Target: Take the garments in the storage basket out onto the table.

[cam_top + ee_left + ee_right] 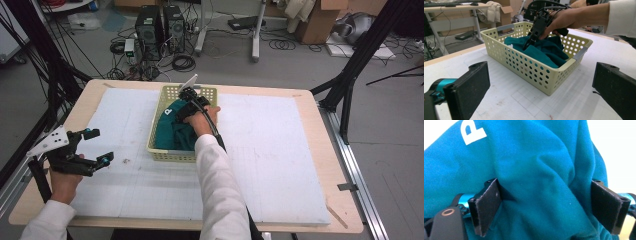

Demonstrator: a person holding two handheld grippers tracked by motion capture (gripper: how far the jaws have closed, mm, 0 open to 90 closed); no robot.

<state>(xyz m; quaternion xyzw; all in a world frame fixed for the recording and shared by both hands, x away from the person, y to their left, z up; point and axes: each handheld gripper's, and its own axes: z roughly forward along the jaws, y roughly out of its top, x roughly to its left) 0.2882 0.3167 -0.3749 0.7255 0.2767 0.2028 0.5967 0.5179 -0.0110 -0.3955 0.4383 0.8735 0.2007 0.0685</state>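
Observation:
A teal cloth (pixel 175 134) with a white printed letter (pixel 471 132) lies bunched inside a pale yellow perforated basket (pixel 155 131) at the middle of the table. My right gripper (pixel 181 114) points down into the basket. In the right gripper view its jaws (pixel 546 205) stand wide, sunk into the cloth (pixel 524 157) with a thick fold between them. My left gripper (pixel 100 146) hovers open near the table's left edge, holding nothing. In the left gripper view its jaws (pixel 541 86) frame the basket (pixel 524 65), the cloth (pixel 544 51) and the right gripper (pixel 527 45).
A white gridded board (pixel 280 150) covers the wooden table (pixel 345 220). Black frame posts (pixel 350 75) stand at both sides. Computer towers (pixel 160 27), cables and cardboard boxes sit on the floor beyond the far edge.

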